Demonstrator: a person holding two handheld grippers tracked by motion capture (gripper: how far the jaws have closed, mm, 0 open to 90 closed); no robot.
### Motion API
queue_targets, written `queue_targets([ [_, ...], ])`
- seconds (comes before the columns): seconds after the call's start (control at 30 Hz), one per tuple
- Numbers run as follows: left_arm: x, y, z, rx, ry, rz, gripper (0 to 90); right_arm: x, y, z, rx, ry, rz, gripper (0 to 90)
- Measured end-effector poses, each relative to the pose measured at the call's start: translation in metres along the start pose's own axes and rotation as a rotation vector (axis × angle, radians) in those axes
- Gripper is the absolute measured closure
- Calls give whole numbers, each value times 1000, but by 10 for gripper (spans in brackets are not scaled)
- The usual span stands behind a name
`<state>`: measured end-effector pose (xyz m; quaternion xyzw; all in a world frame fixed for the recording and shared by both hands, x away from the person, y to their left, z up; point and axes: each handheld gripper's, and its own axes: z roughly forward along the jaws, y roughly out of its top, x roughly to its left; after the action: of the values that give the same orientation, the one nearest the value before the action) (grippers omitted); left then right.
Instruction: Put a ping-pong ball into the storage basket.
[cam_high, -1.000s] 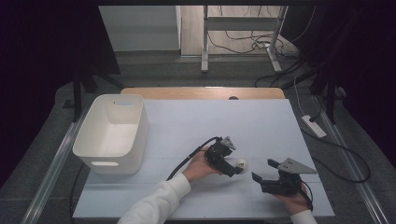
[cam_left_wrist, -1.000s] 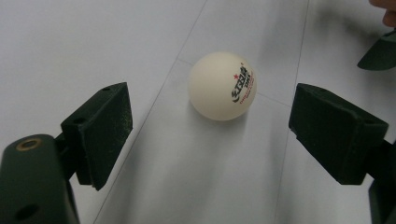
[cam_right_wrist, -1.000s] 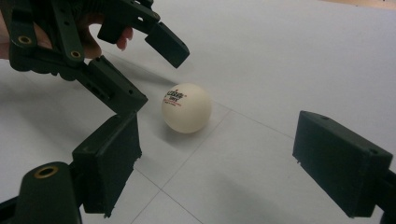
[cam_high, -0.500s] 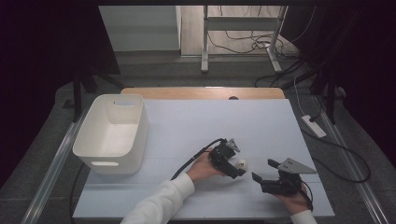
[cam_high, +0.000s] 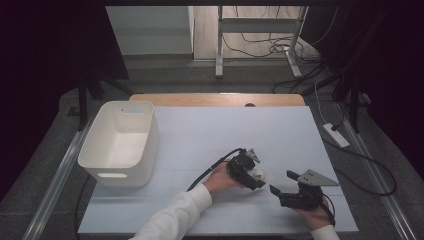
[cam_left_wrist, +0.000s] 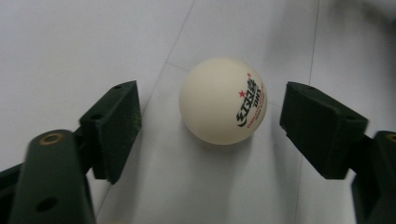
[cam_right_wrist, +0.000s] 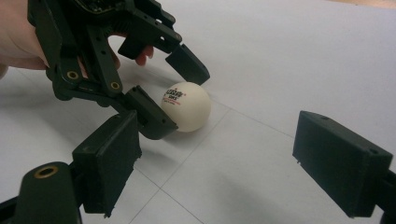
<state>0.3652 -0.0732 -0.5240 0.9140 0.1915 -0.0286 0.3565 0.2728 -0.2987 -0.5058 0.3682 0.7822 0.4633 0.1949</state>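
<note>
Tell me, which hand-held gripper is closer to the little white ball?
Left. The left hand-held gripper straddles the ball, jaws just closing, not touching. The right hand-held gripper waits beside it, apart.

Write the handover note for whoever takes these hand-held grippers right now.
Left hand-held gripper: jaws either side of the table tennis ball, closing in, pads not yet touching it.
Right hand-held gripper: open, holding nothing, resting near the ball.
Ball: on the white table, right of centre near the front edge. White bin: at the left, nothing visible inside.
Done: the left gripper is lined up on the ball.
Left: finish the grasp and lift; probably carry it to the bin.
</note>
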Motion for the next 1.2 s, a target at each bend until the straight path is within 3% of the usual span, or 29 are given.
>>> queue_targets([
  [0.27, -1, 0, -3, -25, 10, 16, 503, 0, 0, 0, 1, -2, -3, 145],
  [0.7, -2, 2, -9, -41, 30, 31, 511, -1, 0, 0, 2, -5, -1, 146],
  [1.2, -1, 2, -20, -80, 43, 12, 510, -1, 0, 1, 7, -5, -4, 146],
])
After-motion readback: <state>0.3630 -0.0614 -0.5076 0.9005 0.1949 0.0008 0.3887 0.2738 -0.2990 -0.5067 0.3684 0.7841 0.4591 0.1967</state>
